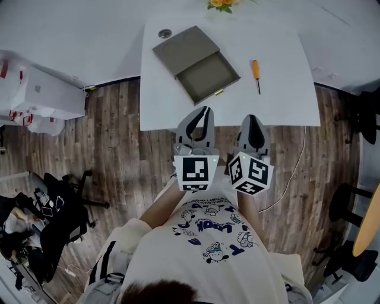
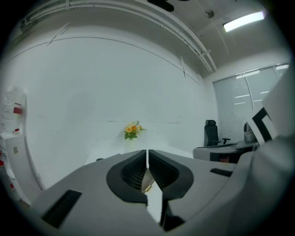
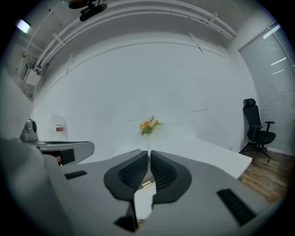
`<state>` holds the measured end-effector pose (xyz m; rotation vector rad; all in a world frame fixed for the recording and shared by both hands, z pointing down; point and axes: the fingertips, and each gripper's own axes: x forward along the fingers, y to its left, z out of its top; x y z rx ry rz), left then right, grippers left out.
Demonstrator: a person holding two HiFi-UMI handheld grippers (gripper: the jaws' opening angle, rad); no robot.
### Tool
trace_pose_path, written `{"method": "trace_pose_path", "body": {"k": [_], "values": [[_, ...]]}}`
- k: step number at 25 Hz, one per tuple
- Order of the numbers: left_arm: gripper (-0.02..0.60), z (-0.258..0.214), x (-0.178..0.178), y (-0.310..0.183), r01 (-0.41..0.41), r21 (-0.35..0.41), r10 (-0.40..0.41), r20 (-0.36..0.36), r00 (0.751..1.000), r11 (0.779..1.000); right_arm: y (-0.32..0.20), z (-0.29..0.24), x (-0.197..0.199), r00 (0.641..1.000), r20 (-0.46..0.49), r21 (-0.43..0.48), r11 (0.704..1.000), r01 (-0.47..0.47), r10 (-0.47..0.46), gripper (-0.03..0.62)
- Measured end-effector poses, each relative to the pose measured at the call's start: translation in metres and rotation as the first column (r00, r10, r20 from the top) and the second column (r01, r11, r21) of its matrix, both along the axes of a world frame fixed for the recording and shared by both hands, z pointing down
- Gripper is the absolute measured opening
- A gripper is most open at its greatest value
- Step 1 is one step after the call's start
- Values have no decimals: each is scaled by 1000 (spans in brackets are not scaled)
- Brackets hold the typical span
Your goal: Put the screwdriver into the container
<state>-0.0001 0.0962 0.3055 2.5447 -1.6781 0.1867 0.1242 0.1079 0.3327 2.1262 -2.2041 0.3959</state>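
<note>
Jaws together, empty: left gripper (image 1: pixel 205 110), right gripper (image 1: pixel 253 118); screwdriver (image 1: pixel 256 75) on table (image 1: pixel 286 102) beyond.

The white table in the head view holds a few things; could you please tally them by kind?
Grey container: 1
Orange-handled screwdriver: 1
Flower bunch: 1
Small round thing: 1
Total: 4

No legible text is being found. Blue lettering on the white printed T-shirt (image 1: pixel 209 230) and red labels on the white wrapped boxes (image 1: pixel 43 95) are being judged too small to read.
</note>
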Motion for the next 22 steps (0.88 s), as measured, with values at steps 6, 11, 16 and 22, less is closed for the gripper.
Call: {"method": "trace_pose_path", "body": {"k": [6, 11, 16, 22], "values": [[21, 7, -5, -14, -22, -24, 22, -2, 1000, 999, -14, 7, -6, 1000, -5, -26, 1000, -15, 15, 38], [20, 11, -7, -27, -22, -37, 22, 0, 1000, 999, -29, 11, -3, 1000, -11, -42, 999, -21, 21, 38], [18, 15, -6, -42, -8, -51, 8, 6, 1000, 999, -46, 16, 5, 1000, -11, -56, 998, -20, 19, 38], [18, 18, 5, -69, 10, -61, -9, 7, 1000, 998, -76, 18, 19, 1000, -9, -65, 998, -6, 5, 38]]}}
